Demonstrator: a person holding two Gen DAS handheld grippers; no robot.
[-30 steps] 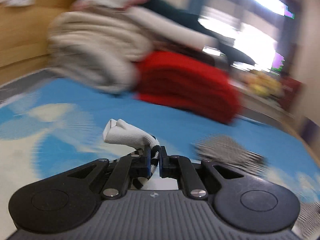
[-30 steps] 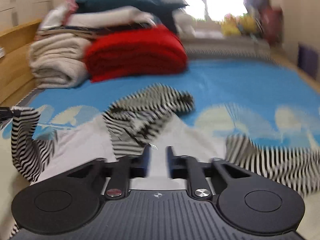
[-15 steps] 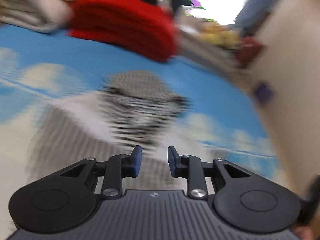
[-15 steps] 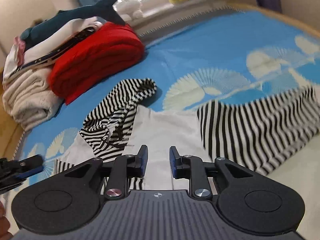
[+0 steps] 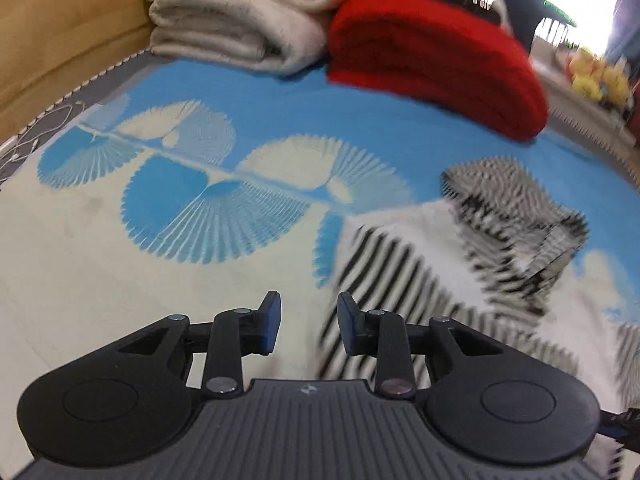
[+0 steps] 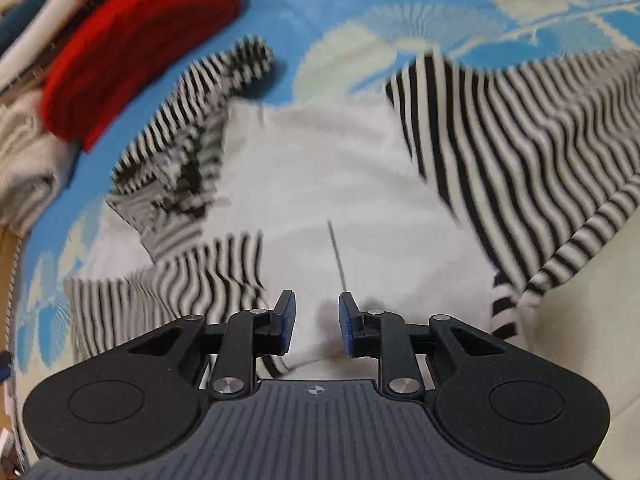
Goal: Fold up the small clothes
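Note:
A small hooded top with a white body and black-and-white striped sleeves and hood lies spread on the blue and white bed cover. Its right sleeve stretches to the right; its left sleeve lies folded in at the lower left; the hood lies at the upper left. My right gripper is open and empty just above the white body. My left gripper is open and empty above the cover, at the left edge of the striped sleeve. The hood shows blurred at right.
A folded red blanket and rolled cream blankets are stacked at the far side of the bed. A wooden bed frame runs along the left, with a white cable by it. Yellow toys sit far right.
My left gripper let go of the white sock-like piece and opened, then swung back left beside the sleeve. My right gripper opened wider and moved down over the top's white body.

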